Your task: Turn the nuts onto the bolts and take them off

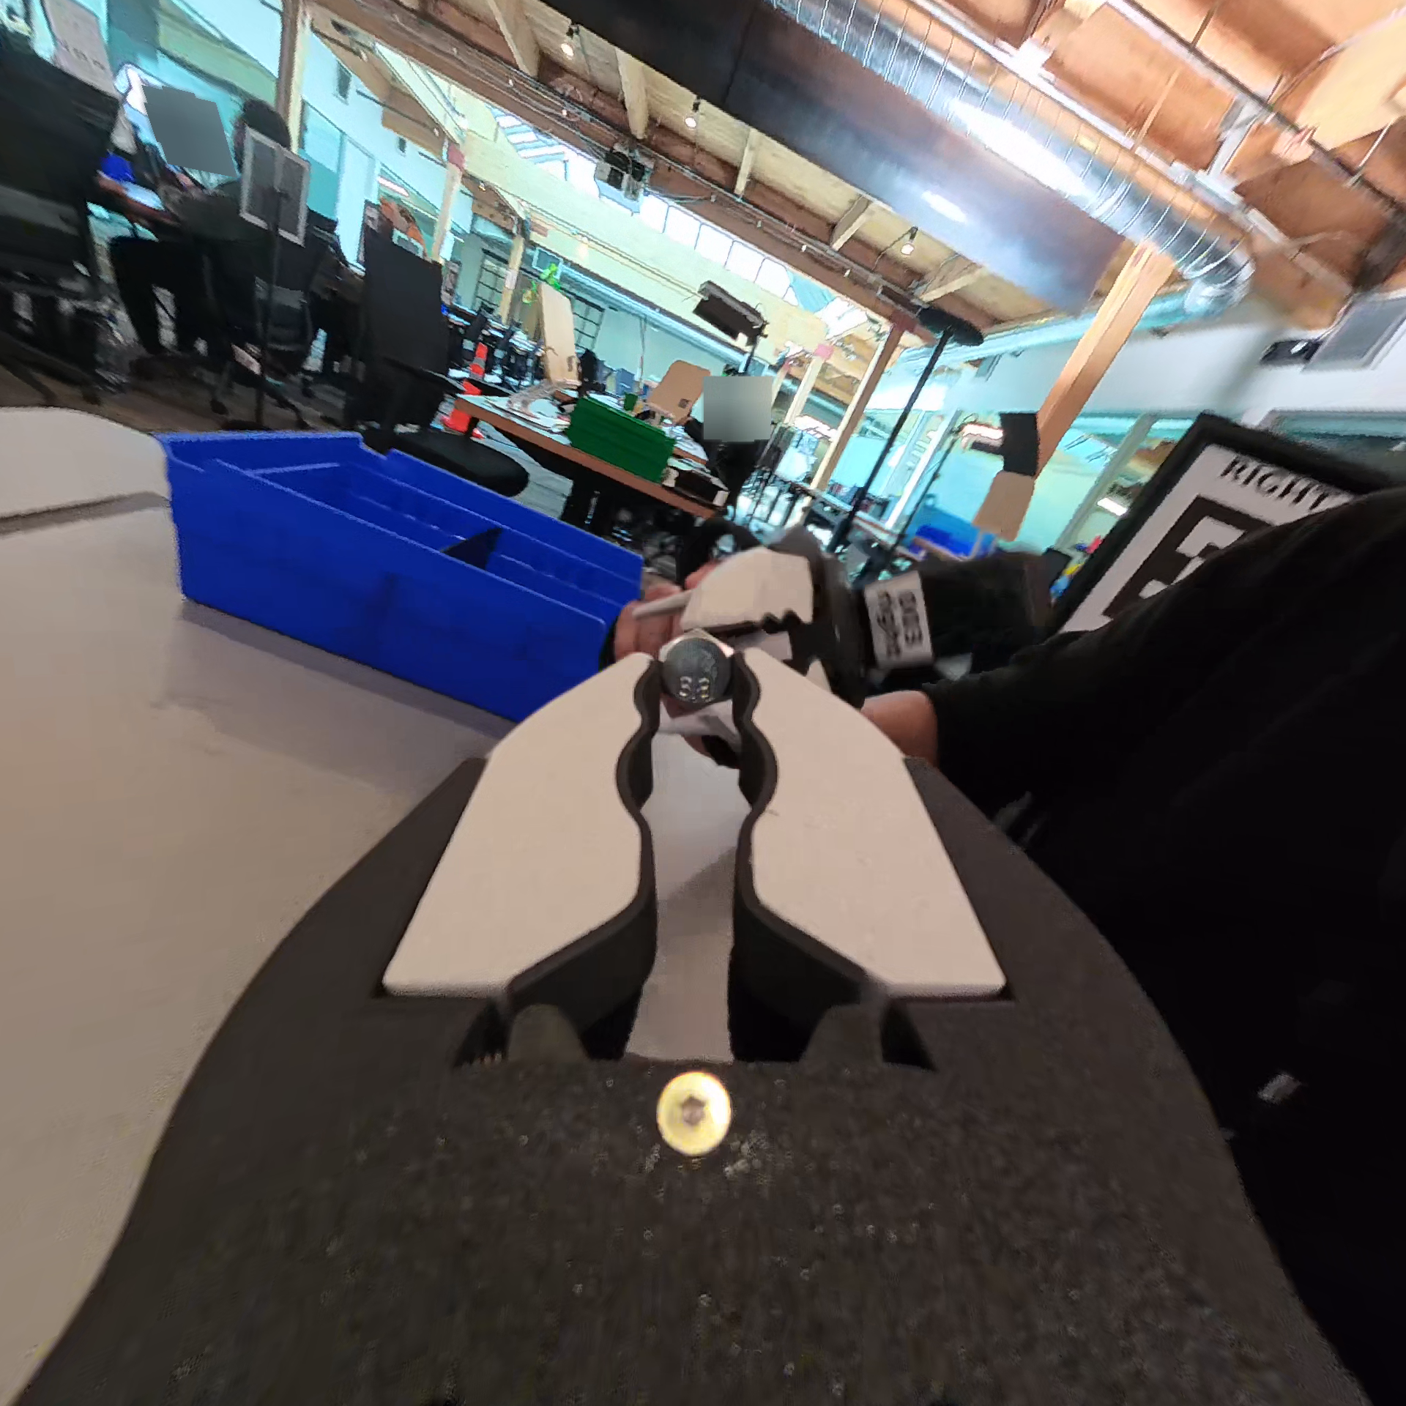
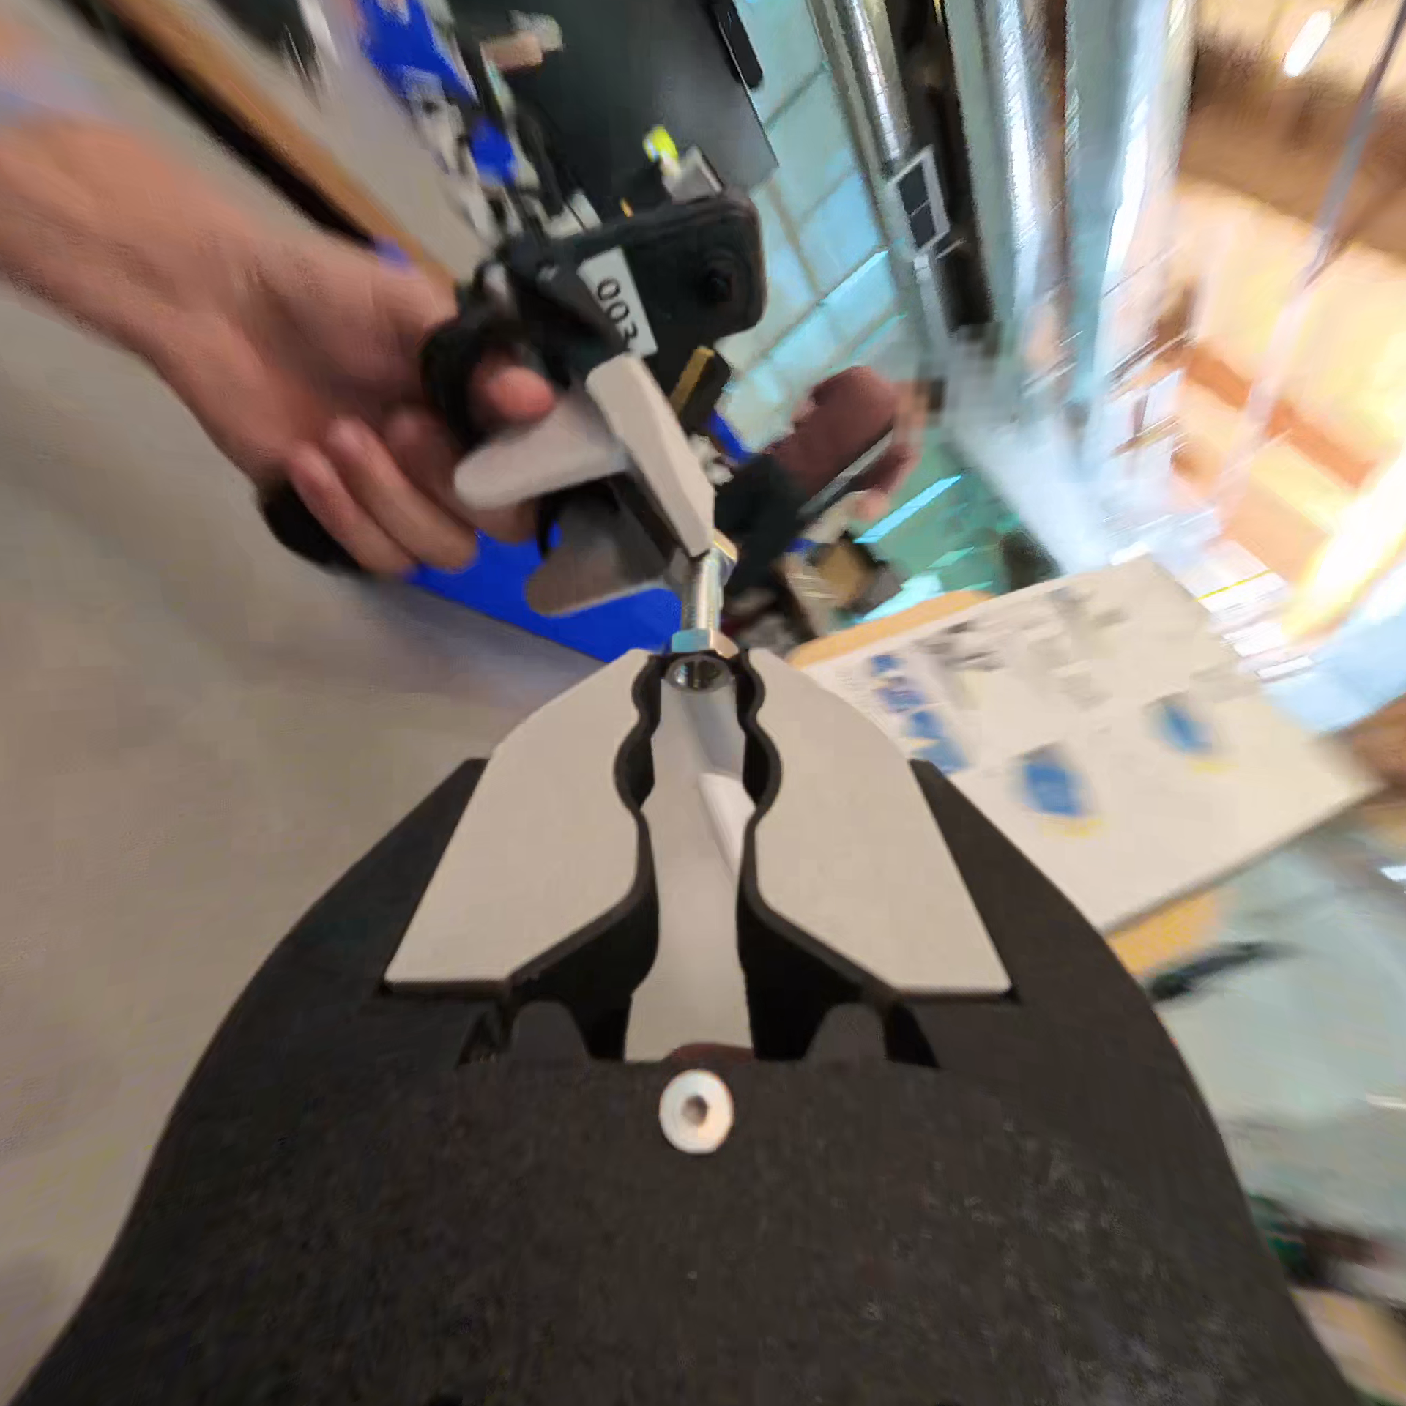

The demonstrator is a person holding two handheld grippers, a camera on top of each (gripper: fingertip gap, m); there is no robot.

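Observation:
My left gripper (image 1: 694, 677) is shut on the hex head of a silver bolt (image 1: 694, 673), held in the air above the table. My right gripper (image 2: 696, 673) is shut on a silver nut (image 2: 696, 669) that sits on the end of the bolt's threaded shank (image 2: 704, 590). In the right wrist view the left gripper (image 2: 704, 544) holds the bolt head at the far end. In the left wrist view the right gripper (image 1: 742, 609) faces mine just beyond the bolt head. The two grippers point at each other along the bolt.
A blue divided bin (image 1: 396, 548) stands on the grey table (image 1: 152, 799) to the left. A white printed sheet (image 2: 1103, 730) lies to the right. A person's hand (image 2: 304, 396) holds the left gripper and a dark sleeve (image 1: 1179, 723) fills the right side.

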